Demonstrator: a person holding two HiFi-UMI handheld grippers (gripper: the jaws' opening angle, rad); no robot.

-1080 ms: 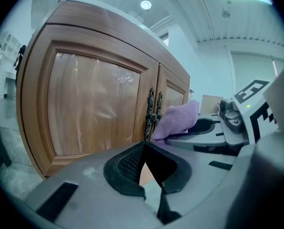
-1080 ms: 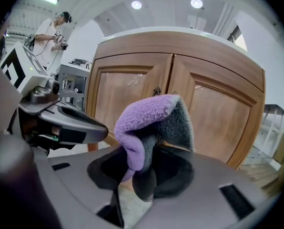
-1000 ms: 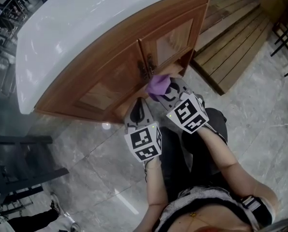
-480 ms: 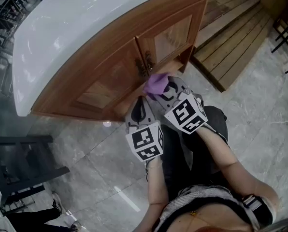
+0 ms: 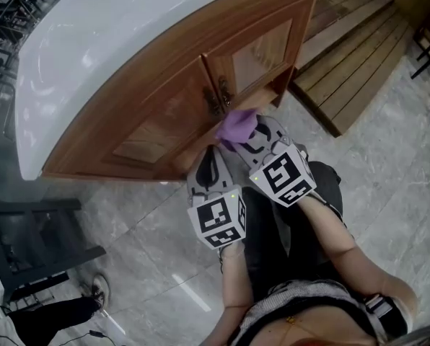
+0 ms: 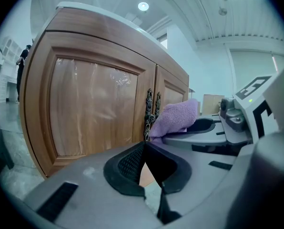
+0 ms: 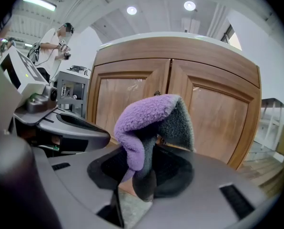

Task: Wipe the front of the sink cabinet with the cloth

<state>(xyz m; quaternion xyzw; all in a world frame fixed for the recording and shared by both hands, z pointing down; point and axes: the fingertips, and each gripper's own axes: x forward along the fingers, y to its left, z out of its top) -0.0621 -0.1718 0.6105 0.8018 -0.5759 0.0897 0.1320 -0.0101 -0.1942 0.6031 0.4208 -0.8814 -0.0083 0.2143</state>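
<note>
— Where the cloth (image 5: 235,127) is brought up to the sink cabinet (image 5: 164,114), how is the wipe best made?

— Item: right gripper (image 5: 249,137), jaws pinching the cloth at its lower fold. The pinch is to be held firm. The free upper fold is to be pressed flat to the wood and drawn along the panels in overlapping passes. The ornate handles (image 5: 218,96) at the door seam are to be skirted, since the pile could snag there. Item: left gripper (image 5: 209,166), jaws pressed together with nothing between, placed just beside the right one, low before the left-hand door.

— And the cloth itself?

— Listed as purple plush, grey on the reverse, folded over in a hump, judged soft and thick. Located just below the handles at the seam; contact with the wood cannot be confirmed.
</note>
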